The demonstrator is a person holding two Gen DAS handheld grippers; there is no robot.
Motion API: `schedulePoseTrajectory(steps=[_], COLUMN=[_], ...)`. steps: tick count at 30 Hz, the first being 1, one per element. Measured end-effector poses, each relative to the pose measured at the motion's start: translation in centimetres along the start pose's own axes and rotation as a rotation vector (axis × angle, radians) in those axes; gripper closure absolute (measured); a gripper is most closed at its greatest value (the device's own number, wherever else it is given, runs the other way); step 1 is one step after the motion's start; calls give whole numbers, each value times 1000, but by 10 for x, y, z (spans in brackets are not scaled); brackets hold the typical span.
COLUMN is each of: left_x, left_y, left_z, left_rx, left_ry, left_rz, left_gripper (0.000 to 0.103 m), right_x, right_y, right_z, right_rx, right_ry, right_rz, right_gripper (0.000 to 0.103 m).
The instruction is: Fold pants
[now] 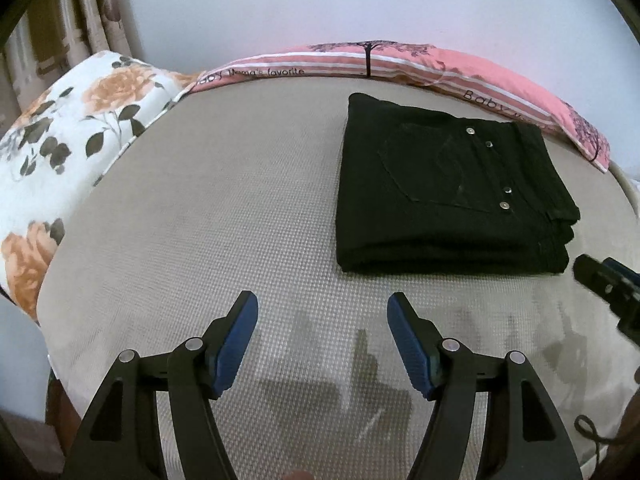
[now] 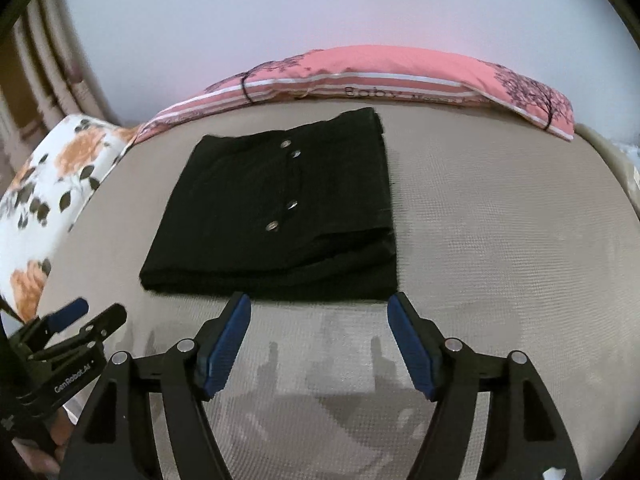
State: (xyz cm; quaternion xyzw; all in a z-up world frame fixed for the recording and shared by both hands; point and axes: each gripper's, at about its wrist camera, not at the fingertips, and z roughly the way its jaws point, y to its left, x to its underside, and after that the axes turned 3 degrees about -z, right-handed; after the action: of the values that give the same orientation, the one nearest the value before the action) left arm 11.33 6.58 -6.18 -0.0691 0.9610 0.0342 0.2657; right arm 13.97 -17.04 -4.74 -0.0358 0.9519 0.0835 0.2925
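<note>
1. The black pants [image 1: 452, 188] lay folded into a thick, roughly square stack on the beige bed [image 1: 224, 216], toward its far side and just short of the pink pillow [image 1: 400, 62].
2. Four metal studs showed on the top layer of the pants, and the outline of a pocket could be made out beside them.
3. Several folded layers showed along the near edge of the stack, most clearly at its near right corner.
4. The left tool [image 1: 322, 344] hovered over bare bed near and to the left of the pants, its blue-padded jaws spread wide with nothing between them.
5. The right tool [image 2: 319, 342] hovered just near of the pants' near edge, jaws likewise spread wide and gripping nothing; only bed fabric showed between them.
6. Neither tool touched the pants.
7. In the left wrist view the tip of the right tool came in at the right edge, close to the near right corner of the stack.
8. In the right wrist view the left tool appeared at the lower left, apart from the pants, with part of a hand [image 2: 48, 446] below it.
9. A white pillow with orange flowers [image 1: 60, 140] lay at the far left of the bed, next to the pink pillow.
10. Curtains [image 1: 80, 12] hung at the far left, and a plain pale wall [image 1: 320, 0] rose behind the pillows.
11. Soft shadows of the tools fell on the bed near the jaws.
</note>
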Motion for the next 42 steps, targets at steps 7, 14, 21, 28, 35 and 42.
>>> schedulePoseTrajectory(steps=[7,14,21,28,35,42], left_x=[4,7,8,9,10,10], left_y=[-8,-13,-18,-19,-21,-22], left_z=[-9,-13,-12,-11,-11,-10], left_rx=[4,7,9,8,9,8], left_ry=[-24,-31,-26,-21,-20,-20], left_rz=[22,33,47,48,59,61], left_gripper=[35,35,35,35,35,35], right_x=[9,12,14,14,16,16], right_y=[16,21,24,23,23,20], right_z=[-3,-4,-2,0,0,2], right_rx=[-6,-6,-14,-19,-1,-5], right_ry=[8,7,13,21,22,33], right_rz=[-36,-43,-52,-48,-36,-16], right_gripper=[34,34,34,34,34,34])
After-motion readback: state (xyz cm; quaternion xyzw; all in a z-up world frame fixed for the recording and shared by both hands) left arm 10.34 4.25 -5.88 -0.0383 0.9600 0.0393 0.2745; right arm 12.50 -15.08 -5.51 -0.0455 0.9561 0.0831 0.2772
